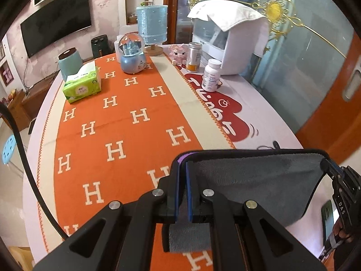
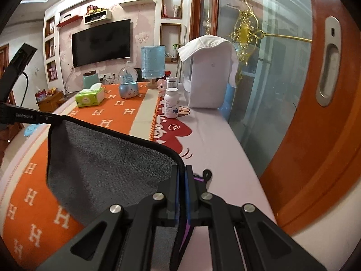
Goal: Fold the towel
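A grey towel [image 1: 255, 180] with black trim and a purple underside hangs stretched between both grippers above the table. My left gripper [image 1: 182, 169] is shut on its left top corner. My right gripper [image 2: 182, 174] is shut on the other top corner; it also shows in the left wrist view [image 1: 328, 166] at the far right. In the right wrist view the towel [image 2: 108, 158] sags down to the left, and the left gripper [image 2: 50, 119] holds its far corner. The towel's lower edge is hidden behind the gripper bodies.
The table carries an orange H-pattern cloth [image 1: 117, 122], a green tissue pack [image 1: 82, 85], a snow globe [image 1: 132, 54], a blue lamp [image 1: 153, 22], a teal jar [image 1: 70, 62], a white pill bottle [image 1: 211, 75], a can [image 1: 194, 56] and a white appliance [image 1: 234, 38]. A glass and orange door [image 2: 315, 90] stands right.
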Demonstrator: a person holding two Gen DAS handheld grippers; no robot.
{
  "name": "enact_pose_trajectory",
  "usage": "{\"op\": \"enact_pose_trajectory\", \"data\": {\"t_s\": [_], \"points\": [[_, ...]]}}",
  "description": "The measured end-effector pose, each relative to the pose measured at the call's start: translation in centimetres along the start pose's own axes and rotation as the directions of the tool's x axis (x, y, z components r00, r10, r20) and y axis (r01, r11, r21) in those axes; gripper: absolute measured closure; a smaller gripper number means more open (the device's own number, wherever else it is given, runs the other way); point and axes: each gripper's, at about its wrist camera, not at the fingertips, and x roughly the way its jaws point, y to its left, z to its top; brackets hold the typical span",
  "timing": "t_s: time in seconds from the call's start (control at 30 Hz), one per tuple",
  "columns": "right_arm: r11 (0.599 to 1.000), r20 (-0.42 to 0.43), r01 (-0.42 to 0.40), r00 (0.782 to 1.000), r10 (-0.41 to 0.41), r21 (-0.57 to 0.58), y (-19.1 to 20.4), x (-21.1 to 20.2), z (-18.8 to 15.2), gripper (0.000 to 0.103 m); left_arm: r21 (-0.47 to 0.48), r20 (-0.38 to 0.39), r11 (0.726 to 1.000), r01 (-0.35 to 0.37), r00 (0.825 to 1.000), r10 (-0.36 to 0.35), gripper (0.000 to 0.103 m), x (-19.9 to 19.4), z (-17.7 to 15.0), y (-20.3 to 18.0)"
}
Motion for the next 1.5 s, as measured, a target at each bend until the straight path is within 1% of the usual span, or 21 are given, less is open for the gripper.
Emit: {"op": "enact_pose_trajectory", "data": {"t_s": [0.17, 0.27, 0.37, 0.43, 0.5, 0.53, 0.57, 0.6, 0.63, 0.67, 0.7, 0.8, 0.83, 0.9, 1.0, 1.1, 1.23, 1.3, 1.37, 1.43, 1.5], "points": [[1.0, -0.003, 0.013, 1.0, -0.013, -0.021, 0.0, 2.3, 0.2, 0.099, -0.012, -0.004, 1.0, -0.014, 1.0, 0.014, 0.1, 2.2, 0.7, 0.1], [1.0, -0.025, 0.001, 1.0, -0.001, -0.004, -0.3, 3.2, 0.1, 0.098, -0.007, -0.002, 1.0, -0.013, 1.0, 0.013, 0.099, 3.2, 1.2, 0.0], [1.0, -0.031, 0.012, 0.999, -0.011, 0.007, -0.6, 3.8, 0.1, 0.096, -0.001, -0.003, 1.0, -0.022, 1.0, 0.022, 0.098, 4.0, 1.5, 0.0], [1.0, -0.036, 0.015, 0.999, -0.014, 0.014, -0.8, 4.1, 0.1, 0.09, -0.006, -0.004, 1.0, -0.026, 1.0, 0.026, 0.097, 4.4, 1.7, 0.0], [1.0, -0.043, 0.004, 0.999, -0.003, 0.018, -0.9, 4.4, 0.2, 0.074, -0.017, -0.005, 0.999, -0.037, 0.999, 0.036, 0.091, 4.6, 1.9, 0.1], [1.0, -0.043, 0.003, 0.999, -0.002, 0.017, -0.9, 4.5, 0.2, 0.069, -0.028, -0.001, 0.999, -0.046, 0.999, 0.046, 0.088, 4.7, 2.0, 0.3], [1.0, -0.04, 0.002, 0.999, -0.001, 0.015, -0.9, 4.4, 0.2, 0.061, -0.036, 0.0, 0.998, -0.051, 0.999, 0.051, 0.081, 4.7, 2.0, 0.4], [1.0, -0.04, 0.002, 0.999, -0.002, 0.014, -0.9, 4.3, 0.2, 0.057, -0.05, 0.003, 0.998, -0.049, 0.999, 0.049, 0.078, 4.6, 2.0, 0.6], [1.0, -0.042, 0.001, 0.999, 0.0, 0.013, -0.8, 4.2, 0.3, 0.056, -0.062, 0.003, 0.997, -0.046, 0.999, 0.046, 0.077, 4.4, 2.0, 0.8], [1.0, -0.04, -0.005, 0.999, 0.006, 0.012, -0.7, 4.0, 0.3, 0.055, -0.077, 0.001, 0.996, -0.044, 0.999, 0.044, 0.074, 4.3, 1.9, 1.1], [1.0, -0.038, -0.008, 0.999, 0.009, 0.012, -0.6, 3.9, 0.3, 0.054, -0.089, 0.001, 0.995, -0.046, 0.999, 0.047, 0.069, 4.1, 1.9, 1.3], [1.0, -0.031, -0.016, 0.999, 0.017, 0.018, -0.3, 3.4, 0.5, 0.047, -0.112, 0.005, 0.992, -0.052, 0.999, 0.053, 0.066, 3.3, 1.5, 1.9], [1.0, -0.03, -0.017, 0.999, 0.018, 0.018, -0.2, 3.3, 0.5, 0.046, -0.123, 0.004, 0.991, -0.051, 0.999, 0.052, 0.064, 2.9, 1.2, 2.1], [1.0, -0.023, -0.016, 1.0, 0.017, 0.017, 0.2, 2.7, 0.5, 0.044, -0.137, 0.003, 0.989, -0.055, 0.998, 0.056, 0.053, 2.2, 0.7, 2.6], [1.0, -0.015, -0.019, 1.0, 0.019, 0.017, 0.7, 1.9, 0.5, 0.042, -0.155, 0.008, 0.986, -0.062, 0.998, 0.064, 0.046, 0.9, -0.4, 3.2], [1.0, -0.007, -0.023, 1.0, 0.023, 0.02, 1.3, 0.8, 0.4, 0.037, -0.179, -0.001, 0.982, -0.064, 0.998, 0.065, 0.043, -0.4, -1.5, 4.0], [0.999, -0.008, -0.033, 0.999, 0.033, 0.027, 2.2, -0.4, 0.1, 0.037, -0.201, -0.014, 0.976, -0.085, 0.996, 0.084, 0.039, -2.7, -3.4, 4.9], [0.999, -0.009, -0.037, 0.999, 0.037, 0.034, 2.8, -1.4, 0.0, 0.037, -0.208, -0.016, 0.974, -0.087, 0.996, 0.086, 0.037, -3.8, -4.3, 5.2], [0.998, -0.005, -0.038, 0.999, 0.038, 0.044, 3.4, -2.6, -0.1, 0.037, -0.217, -0.015, 0.972, -0.086, 0.996, 0.085, 0.032, -5.3, -5.5, 5.6], [0.998, 0.0, -0.028, 1.0, 0.028, 0.056, 4.0, -3.9, -0.2, 0.036, -0.223, -0.012, 0.971, -0.084, 0.996, 0.083, 0.031, -6.5, -6.6, 6.0], [0.998, 0.009, -0.018, 1.0, 0.017, 0.061, 4.7, -5.3, -0.5, 0.032, -0.227, -0.014, 0.971, -0.073, 0.997, 0.072, 0.03, -7.9, -8.1, 6.4]]}}
